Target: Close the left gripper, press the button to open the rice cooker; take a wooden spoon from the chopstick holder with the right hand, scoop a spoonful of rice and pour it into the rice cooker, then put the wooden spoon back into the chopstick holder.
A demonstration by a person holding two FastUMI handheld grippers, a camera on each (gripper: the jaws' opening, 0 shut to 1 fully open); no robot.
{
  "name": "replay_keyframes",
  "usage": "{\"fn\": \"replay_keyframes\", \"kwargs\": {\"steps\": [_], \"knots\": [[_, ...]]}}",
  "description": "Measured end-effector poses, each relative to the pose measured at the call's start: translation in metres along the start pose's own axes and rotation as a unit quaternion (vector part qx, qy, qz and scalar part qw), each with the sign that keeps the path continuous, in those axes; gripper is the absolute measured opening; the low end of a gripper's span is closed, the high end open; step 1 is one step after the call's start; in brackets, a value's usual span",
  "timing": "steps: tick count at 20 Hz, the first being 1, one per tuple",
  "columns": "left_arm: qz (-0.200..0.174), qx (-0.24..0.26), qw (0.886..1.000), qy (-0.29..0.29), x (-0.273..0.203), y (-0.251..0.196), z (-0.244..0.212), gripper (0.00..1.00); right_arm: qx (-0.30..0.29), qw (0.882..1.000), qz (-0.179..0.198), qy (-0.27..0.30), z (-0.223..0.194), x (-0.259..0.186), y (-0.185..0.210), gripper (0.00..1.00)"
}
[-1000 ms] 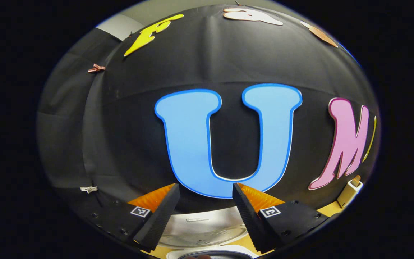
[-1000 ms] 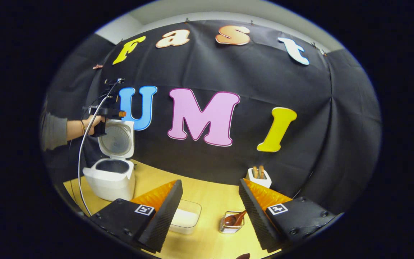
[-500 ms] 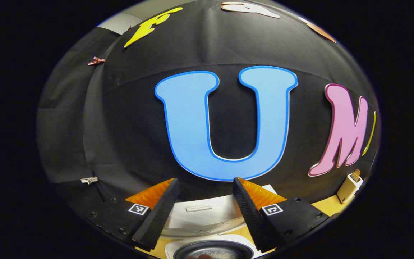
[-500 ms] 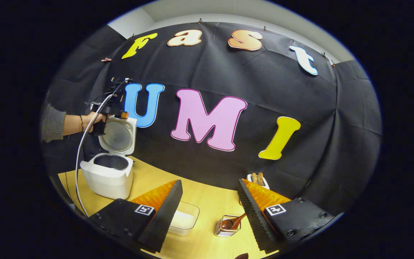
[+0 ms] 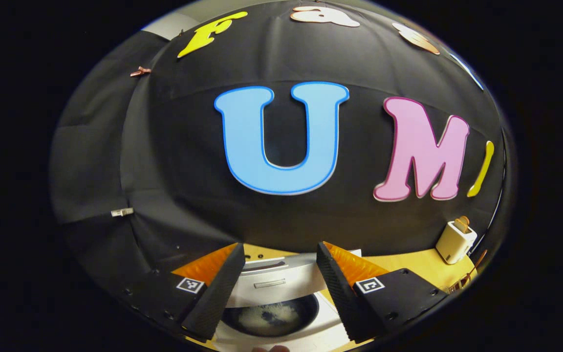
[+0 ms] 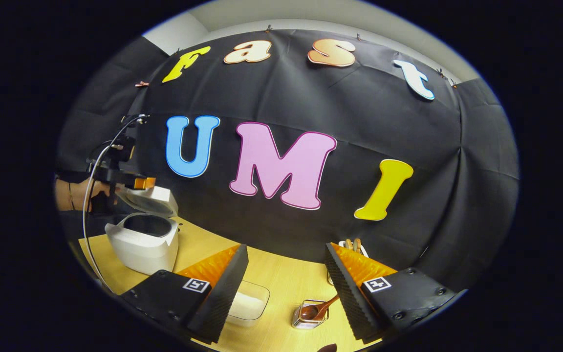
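On the yellow table (image 6: 281,274), white rice cooker (image 6: 140,242) at far left with lid (image 6: 147,198) seemingly half lowered, left gripper (image 6: 137,183) just above it, jaws apart and empty, right gripper (image 6: 286,254) spread wide, empty, wooden spoon (image 6: 316,309) resting in the chopstick holder (image 6: 309,315) between its fingers, clear rice container (image 6: 247,303) beside.

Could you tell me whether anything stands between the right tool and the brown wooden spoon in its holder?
Nothing visible does. The brown wooden spoon rests in the small shiny holder on the yellow tabletop, ahead of the open right tool; the clear rice box sits aside.
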State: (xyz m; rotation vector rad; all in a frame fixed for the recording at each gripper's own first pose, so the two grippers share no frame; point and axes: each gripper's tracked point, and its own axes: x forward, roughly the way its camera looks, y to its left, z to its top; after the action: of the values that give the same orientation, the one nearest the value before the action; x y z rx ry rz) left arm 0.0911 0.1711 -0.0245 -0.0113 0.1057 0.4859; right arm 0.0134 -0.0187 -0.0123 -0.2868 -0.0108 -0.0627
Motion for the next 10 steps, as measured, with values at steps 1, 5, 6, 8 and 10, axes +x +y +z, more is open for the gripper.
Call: {"fn": "replay_keyframes", "kwargs": {"steps": [1, 5, 6, 8, 10], "knots": [[-0.003, 0.000, 1.000, 0.009, -0.005, -0.003, -0.014, 0.97, 0.001, 1.000, -0.001, 0.001, 0.000, 0.001, -0.002, 0.98], [-0.007, -0.009, 0.999, 0.043, -0.013, -0.010, -0.049, 0.97, 0.006, 1.000, -0.004, 0.005, -0.007, 0.005, -0.009, 0.98], [-0.007, -0.013, 0.998, 0.054, -0.012, -0.011, -0.057, 0.97, 0.008, 1.000, -0.004, 0.007, -0.008, 0.005, -0.010, 0.98], [-0.003, -0.008, 0.996, 0.083, -0.010, -0.011, -0.078, 0.98, 0.012, 1.000, -0.007, 0.010, -0.012, 0.006, -0.014, 0.98], [0.005, -0.006, 0.995, 0.103, -0.007, -0.010, -0.087, 0.99, 0.012, 1.000, -0.008, 0.013, -0.015, 0.007, -0.016, 0.98]]}}
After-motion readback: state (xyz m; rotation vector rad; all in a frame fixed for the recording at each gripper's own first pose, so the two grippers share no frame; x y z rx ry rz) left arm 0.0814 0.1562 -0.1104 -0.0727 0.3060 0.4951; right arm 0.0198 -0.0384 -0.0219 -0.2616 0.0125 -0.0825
